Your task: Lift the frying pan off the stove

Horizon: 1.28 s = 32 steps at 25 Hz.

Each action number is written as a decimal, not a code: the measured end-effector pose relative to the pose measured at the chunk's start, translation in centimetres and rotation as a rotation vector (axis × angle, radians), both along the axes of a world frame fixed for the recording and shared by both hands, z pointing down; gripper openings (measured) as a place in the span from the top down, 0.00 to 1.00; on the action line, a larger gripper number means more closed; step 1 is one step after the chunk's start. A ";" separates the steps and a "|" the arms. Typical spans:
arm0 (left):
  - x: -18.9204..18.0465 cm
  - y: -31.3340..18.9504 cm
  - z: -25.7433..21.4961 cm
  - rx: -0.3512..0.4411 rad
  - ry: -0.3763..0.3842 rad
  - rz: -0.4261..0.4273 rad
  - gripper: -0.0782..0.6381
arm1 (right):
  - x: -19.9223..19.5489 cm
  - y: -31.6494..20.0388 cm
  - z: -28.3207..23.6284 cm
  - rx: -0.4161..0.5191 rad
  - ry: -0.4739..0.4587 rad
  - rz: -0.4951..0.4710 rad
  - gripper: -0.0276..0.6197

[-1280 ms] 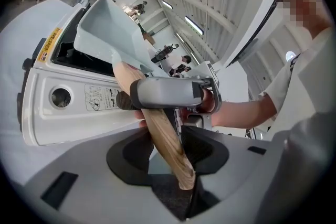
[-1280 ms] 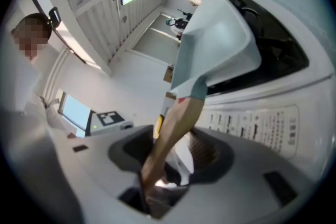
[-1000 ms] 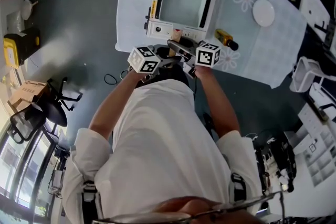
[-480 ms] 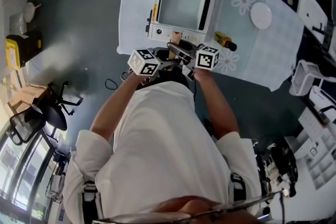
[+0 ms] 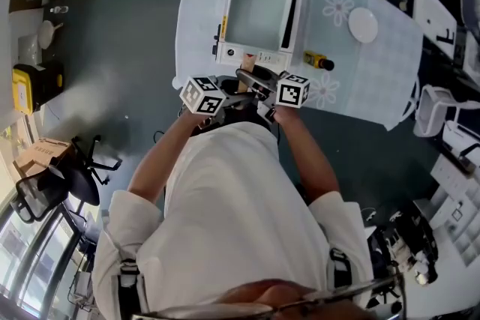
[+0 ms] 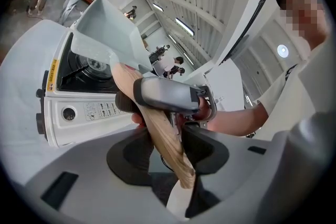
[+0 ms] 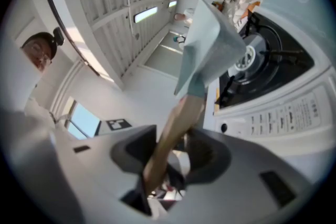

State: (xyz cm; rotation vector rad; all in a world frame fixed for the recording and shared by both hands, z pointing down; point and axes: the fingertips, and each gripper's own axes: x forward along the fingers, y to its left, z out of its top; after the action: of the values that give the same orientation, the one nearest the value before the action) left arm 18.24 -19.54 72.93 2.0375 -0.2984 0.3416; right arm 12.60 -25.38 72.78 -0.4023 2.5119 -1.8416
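Observation:
A square pale grey-green frying pan [image 5: 259,11] with a wooden handle [image 6: 157,123] hangs tilted just above the white table stove [image 5: 251,55]. The bare burner [image 7: 262,60] shows beneath the pan [image 7: 210,47]. My left gripper [image 6: 165,152] is shut on the handle near its end. My right gripper [image 7: 168,157] has just been closing and is shut on the same handle [image 7: 176,128], a little further up. In the head view both grippers, left [image 5: 236,82] and right [image 5: 261,80], sit side by side at the stove's front edge.
The stove stands on a table with a flowered cloth [image 5: 360,79]. A round white dish [image 5: 363,24] and a yellow-and-black tool [image 5: 319,61] lie to the right of the stove. An office chair [image 5: 67,176] stands on the floor at the left.
Both grippers have risen together with the handle, and the pan has come up off the burner. The stove's control panel shows more plainly in front of the pan.

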 end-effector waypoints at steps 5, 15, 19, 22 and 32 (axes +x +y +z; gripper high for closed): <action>-1.7 1.5 -2.2 0.026 0.007 0.042 0.63 | -1.3 1.3 -2.0 0.027 -0.004 0.043 0.67; -5.3 5.9 -4.9 0.055 0.016 0.149 0.63 | -4.5 5.1 -5.7 0.064 -0.009 0.140 0.67; -6.8 8.1 -5.6 0.065 0.010 0.196 0.63 | -5.5 7.1 -6.1 0.080 0.011 0.181 0.67; -8.1 9.9 -6.2 0.067 0.011 0.228 0.63 | -6.8 8.7 -7.0 0.097 0.000 0.209 0.67; -9.8 13.2 -7.8 0.102 0.026 0.319 0.63 | -7.8 11.8 -8.7 0.138 0.026 0.295 0.67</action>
State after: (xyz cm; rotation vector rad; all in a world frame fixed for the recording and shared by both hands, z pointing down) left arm 8.45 -6.33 65.13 2.1905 0.0286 0.5046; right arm 4.77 -13.60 64.05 -0.7495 2.4176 -1.5569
